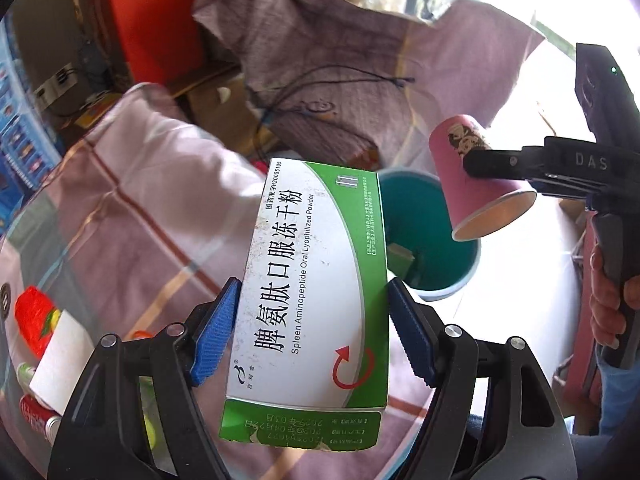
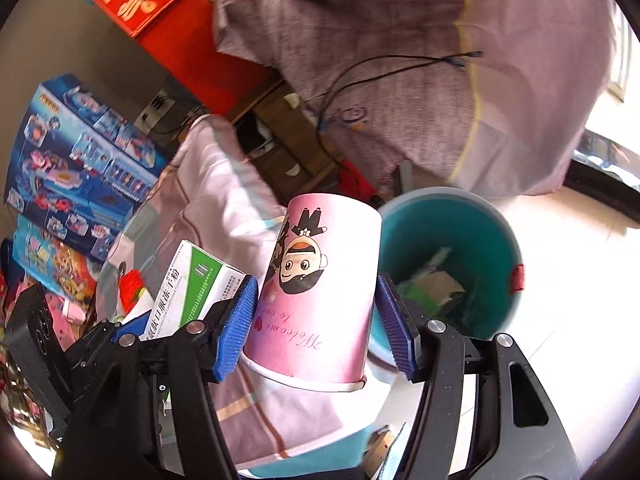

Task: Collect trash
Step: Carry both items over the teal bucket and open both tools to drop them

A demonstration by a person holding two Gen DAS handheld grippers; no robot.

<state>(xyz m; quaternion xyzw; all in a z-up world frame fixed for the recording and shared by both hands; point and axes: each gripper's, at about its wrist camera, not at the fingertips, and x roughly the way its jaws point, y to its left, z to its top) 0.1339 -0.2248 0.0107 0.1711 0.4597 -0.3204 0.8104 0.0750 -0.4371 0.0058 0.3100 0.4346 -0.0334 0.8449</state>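
Observation:
My left gripper [image 1: 314, 332] is shut on a green and white medicine box [image 1: 316, 280] and holds it in the air just left of a teal trash bin [image 1: 440, 276]. My right gripper [image 2: 316, 320] is shut on a pink paper cup [image 2: 320, 292], held upside down just left of the bin [image 2: 500, 240], which has some trash inside. In the left wrist view the cup [image 1: 476, 176] hangs above the bin's right rim in the right gripper [image 1: 492, 164]. The box also shows in the right wrist view [image 2: 192, 292], at the left.
A table under a pink checked cloth [image 1: 132, 216] lies below, with a red packet [image 1: 34, 320] and a white block [image 1: 60, 364] at its left. Purple cloth [image 2: 400, 60] drapes furniture behind. Toy boxes [image 2: 76, 168] stand at left. Bright floor [image 2: 568, 320] lies right.

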